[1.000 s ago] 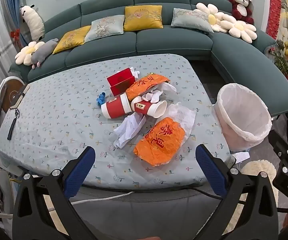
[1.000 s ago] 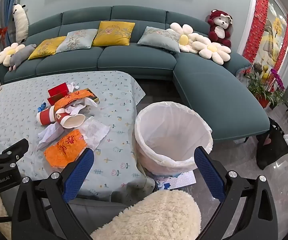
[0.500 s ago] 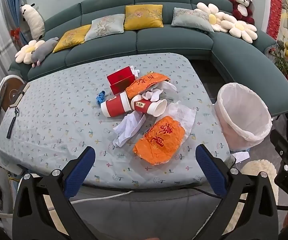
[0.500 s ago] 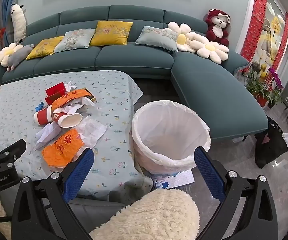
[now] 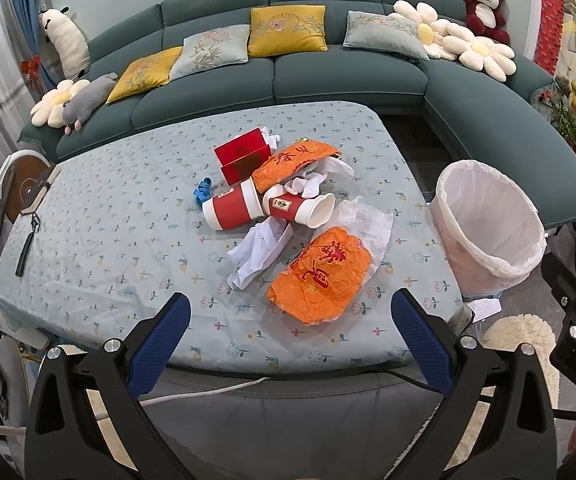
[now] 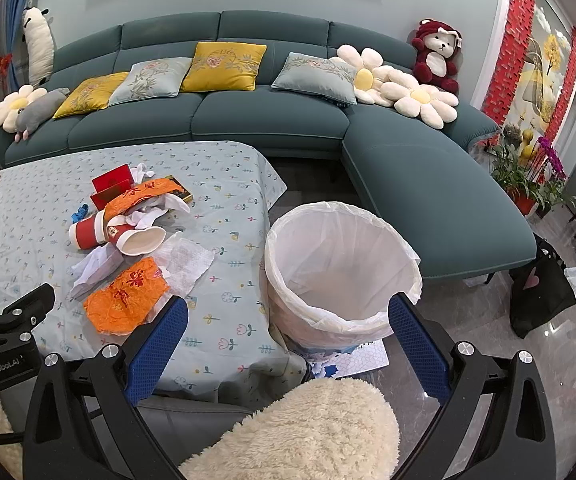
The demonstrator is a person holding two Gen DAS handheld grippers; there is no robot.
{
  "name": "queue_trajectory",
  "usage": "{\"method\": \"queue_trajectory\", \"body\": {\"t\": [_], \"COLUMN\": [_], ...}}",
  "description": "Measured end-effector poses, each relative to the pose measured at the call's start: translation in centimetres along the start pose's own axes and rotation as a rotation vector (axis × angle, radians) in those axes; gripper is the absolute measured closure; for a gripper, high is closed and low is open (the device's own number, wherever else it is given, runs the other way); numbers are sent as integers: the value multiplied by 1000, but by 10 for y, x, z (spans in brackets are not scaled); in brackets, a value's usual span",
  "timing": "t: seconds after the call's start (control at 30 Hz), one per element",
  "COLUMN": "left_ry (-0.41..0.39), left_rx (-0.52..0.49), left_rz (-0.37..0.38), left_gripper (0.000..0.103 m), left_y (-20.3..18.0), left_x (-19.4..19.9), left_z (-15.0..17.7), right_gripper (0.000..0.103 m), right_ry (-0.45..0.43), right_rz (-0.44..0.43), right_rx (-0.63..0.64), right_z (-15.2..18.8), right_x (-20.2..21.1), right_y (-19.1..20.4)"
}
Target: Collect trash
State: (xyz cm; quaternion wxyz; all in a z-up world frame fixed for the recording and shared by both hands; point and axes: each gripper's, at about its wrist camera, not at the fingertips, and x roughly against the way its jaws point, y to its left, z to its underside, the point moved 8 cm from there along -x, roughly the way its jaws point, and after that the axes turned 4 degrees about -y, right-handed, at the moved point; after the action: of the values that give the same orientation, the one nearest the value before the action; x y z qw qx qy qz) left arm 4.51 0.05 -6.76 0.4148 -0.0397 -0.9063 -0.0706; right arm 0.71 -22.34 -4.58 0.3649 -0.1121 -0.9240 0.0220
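Observation:
Trash lies in a heap mid-table: an orange wrapper [image 5: 319, 276] nearest me, white tissue [image 5: 258, 252], two red paper cups [image 5: 232, 210] on their sides, a second orange wrapper [image 5: 295, 162], a red box [image 5: 244, 156] and a small blue scrap [image 5: 202, 192]. A bin with a white liner [image 5: 487, 228] stands on the floor right of the table; it also shows in the right wrist view [image 6: 339, 268]. My left gripper [image 5: 289, 332] is open and empty, above the table's near edge. My right gripper [image 6: 288, 340] is open and empty, in front of the bin.
The table [image 5: 108, 240] has a light floral cloth. A teal corner sofa [image 5: 327, 76] with cushions and plush toys wraps behind and to the right. A cream fluffy rug or stool [image 6: 307, 428] lies under my right gripper. A black bag [image 6: 543, 292] sits on the floor at right.
Both views have shifted slightly, with the table and bin drifting a little in frame. Nothing on the table has moved and both grippers remain open.

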Motion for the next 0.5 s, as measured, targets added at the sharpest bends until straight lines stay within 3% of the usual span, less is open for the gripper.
{"method": "queue_trajectory", "body": {"t": [0.5], "left_ry": [11], "left_rx": [-20], "left_rz": [-20], "left_gripper": [7], "left_y": [-4], "left_x": [2], "left_z": [1], "right_gripper": [7], "right_ry": [-1], "right_rz": [1], "right_rx": [1], "right_z": [0], "right_x": [1], "right_y": [0]}}
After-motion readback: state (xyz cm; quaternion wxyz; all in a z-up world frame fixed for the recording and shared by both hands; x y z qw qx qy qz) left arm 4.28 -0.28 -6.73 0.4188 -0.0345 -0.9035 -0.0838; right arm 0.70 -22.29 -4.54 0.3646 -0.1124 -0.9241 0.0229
